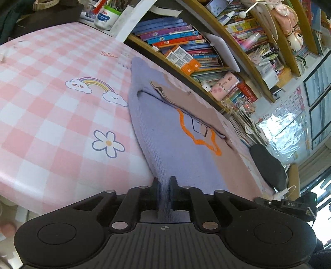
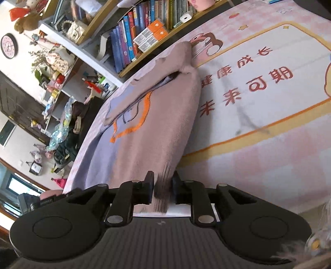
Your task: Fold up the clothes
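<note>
Nearest to you, your left gripper (image 1: 164,187) is pinching the lavender hem of the sweater (image 1: 175,144), its fingers (image 1: 155,184) pressed onto the knit. Your right gripper (image 2: 163,186) is clamping the mauve-pink side of the same sweater (image 2: 157,128), fabric bunching between its jaws. The garment is lying stretched along the far edge of the pink checked table cover (image 1: 51,103), its orange outline print (image 1: 198,140) facing up. Beyond it, the wooden bookshelf (image 1: 206,95) is holding stacked books (image 1: 175,35) and orange boxes (image 1: 182,60); further off, a white tub (image 1: 106,17) is holding pens.
</note>
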